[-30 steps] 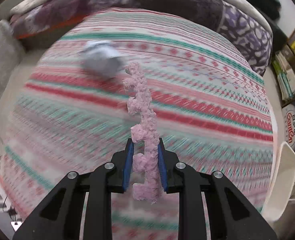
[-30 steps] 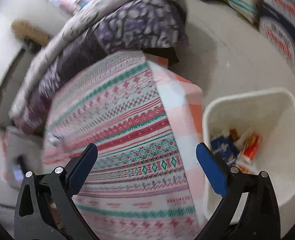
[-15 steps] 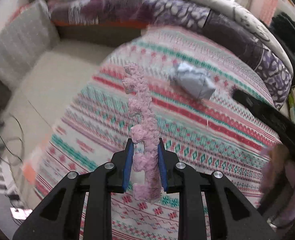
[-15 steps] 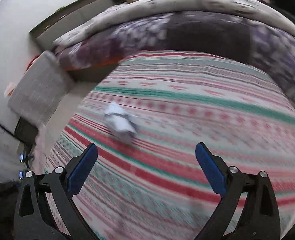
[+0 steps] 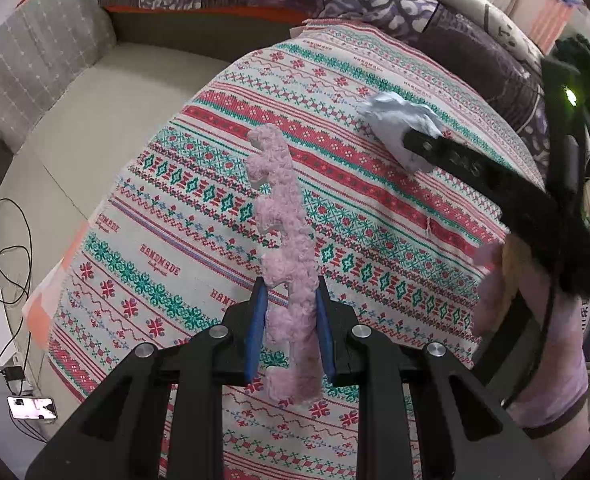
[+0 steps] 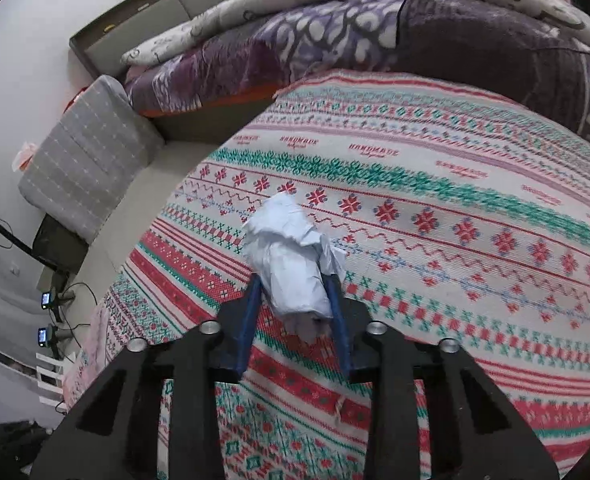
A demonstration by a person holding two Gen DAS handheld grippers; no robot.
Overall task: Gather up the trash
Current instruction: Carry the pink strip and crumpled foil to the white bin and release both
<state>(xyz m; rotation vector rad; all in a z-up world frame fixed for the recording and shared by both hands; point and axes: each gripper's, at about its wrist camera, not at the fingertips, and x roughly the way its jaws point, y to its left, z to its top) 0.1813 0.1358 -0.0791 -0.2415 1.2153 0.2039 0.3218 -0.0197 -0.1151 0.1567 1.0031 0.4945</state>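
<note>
My left gripper (image 5: 289, 320) is shut on a fuzzy pink strip (image 5: 285, 236) that stands up between the blue pads, held above the patterned cloth (image 5: 175, 208). My right gripper (image 6: 295, 304) is closed around a crumpled pale-blue paper wad (image 6: 291, 256) that rests on the cloth. In the left wrist view the same wad (image 5: 403, 124) lies at the far right with the right gripper's black arm (image 5: 495, 184) over it.
A red, green and white patterned cloth (image 6: 455, 240) covers the surface. Purple quilts (image 6: 375, 36) are piled along the back. A grey cushion (image 6: 83, 160) lies at the left on a beige seat (image 5: 75, 120). Cables and a phone (image 5: 31, 408) lie on the floor.
My right gripper swung from the white bin to the paper wad and closed from wide open around it. My left gripper kept hold of the pink strip while its view shifted left.
</note>
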